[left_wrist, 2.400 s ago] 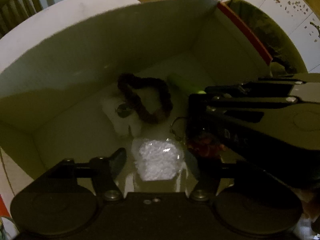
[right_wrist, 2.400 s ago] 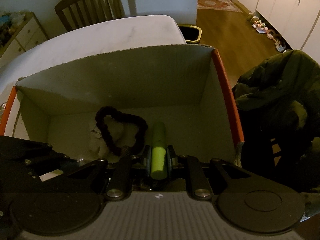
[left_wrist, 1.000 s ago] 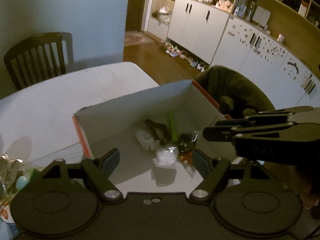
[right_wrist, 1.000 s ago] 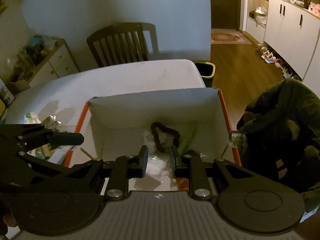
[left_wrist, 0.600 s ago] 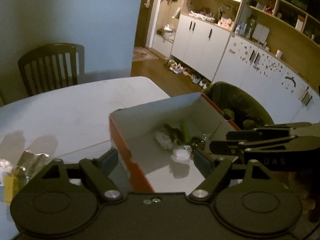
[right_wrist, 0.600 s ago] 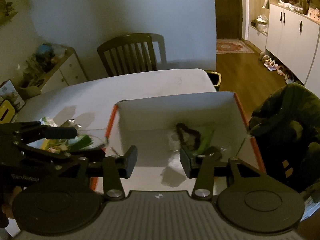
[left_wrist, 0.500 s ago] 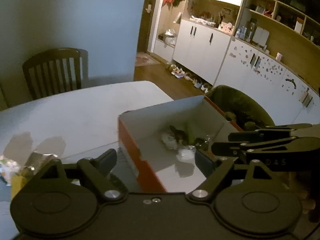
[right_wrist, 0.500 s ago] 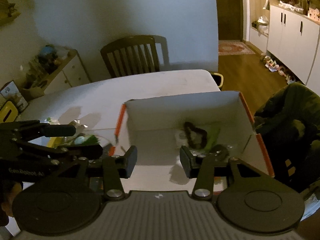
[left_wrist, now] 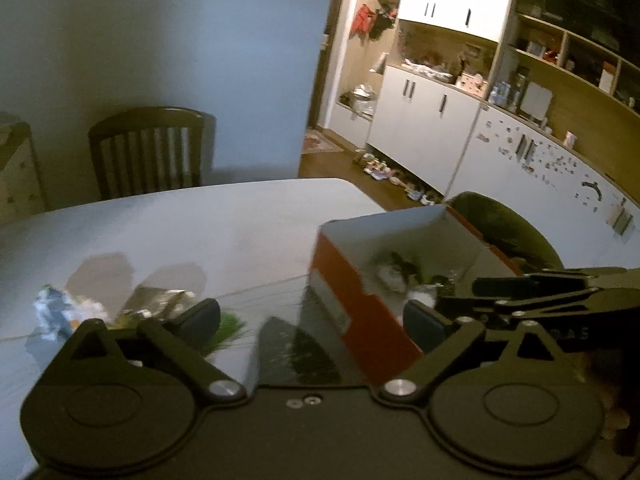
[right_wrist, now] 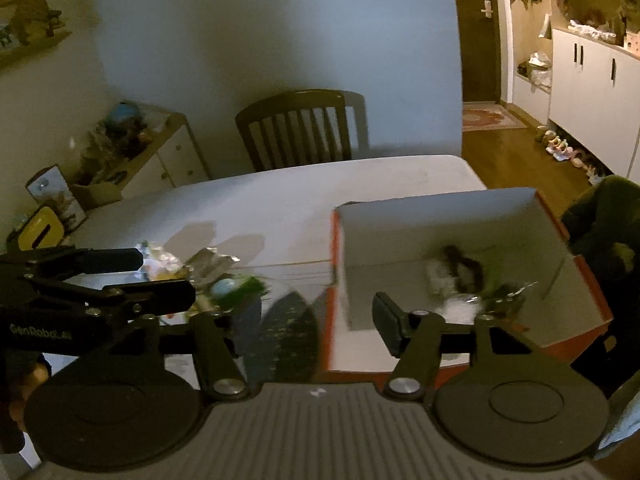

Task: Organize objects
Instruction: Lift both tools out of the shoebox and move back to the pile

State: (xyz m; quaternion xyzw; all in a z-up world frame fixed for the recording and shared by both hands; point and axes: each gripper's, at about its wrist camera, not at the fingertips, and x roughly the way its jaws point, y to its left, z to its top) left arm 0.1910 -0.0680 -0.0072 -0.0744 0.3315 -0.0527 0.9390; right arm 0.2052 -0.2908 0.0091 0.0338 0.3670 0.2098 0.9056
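Both grippers are empty. The left gripper (left_wrist: 312, 316) has just been opening and stands spread wide at the bottom of its own view; the right gripper (right_wrist: 308, 316), also just opening, stands about half spread with nothing between its jaws.

The orange-sided cardboard box (right_wrist: 436, 208), at centre right of the right wrist view, already holds a dark beaded loop (right_wrist: 464, 264), a green tube and a clear bag, all blurred. The loose pile (right_wrist: 208, 276) still to be sorted lies at centre left on the white table (right_wrist: 320, 188): crinkled foil wrappers, a pale blue ball and something green.

These pieces look light and crushable. The foil would probably crumple and slip, so pinching a bunched fold seems safest. The ball may roll, so it wants gripping across its middle.
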